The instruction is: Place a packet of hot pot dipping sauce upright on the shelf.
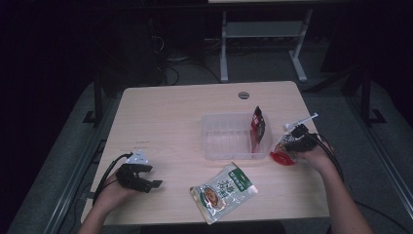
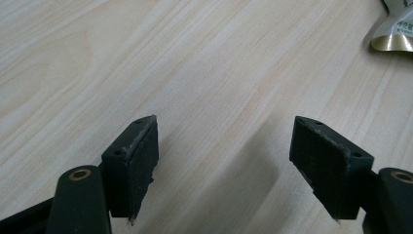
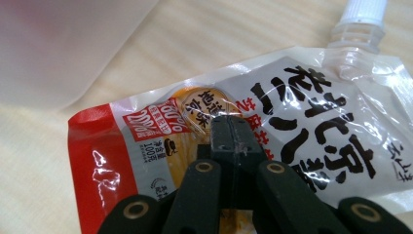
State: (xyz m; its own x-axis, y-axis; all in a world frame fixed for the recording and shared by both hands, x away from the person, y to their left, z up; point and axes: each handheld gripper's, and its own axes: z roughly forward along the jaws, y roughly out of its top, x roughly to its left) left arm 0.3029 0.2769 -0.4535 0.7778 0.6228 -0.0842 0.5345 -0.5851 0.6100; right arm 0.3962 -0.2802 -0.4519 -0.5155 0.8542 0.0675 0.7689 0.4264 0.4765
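My right gripper [image 1: 293, 143] is at the table's right edge, just right of the clear plastic tray [image 1: 210, 146]. It is shut on a white and red spouted pouch [image 1: 282, 157]. In the right gripper view the two jaws [image 3: 236, 127] meet over the pouch [image 3: 316, 107], whose white cap points to the upper right. My left gripper [image 1: 152, 176] rests near the front left corner with its jaws wide apart. Between its fingers [image 2: 225, 134] there is only bare wood.
A dark red packet [image 1: 257, 126] stands upright at the tray's right end. A green and silver food pouch [image 1: 224, 191] lies flat in front of the tray, its corner in the left gripper view [image 2: 394, 29]. A blurred tray wall [image 3: 63, 44] is close to the right gripper.
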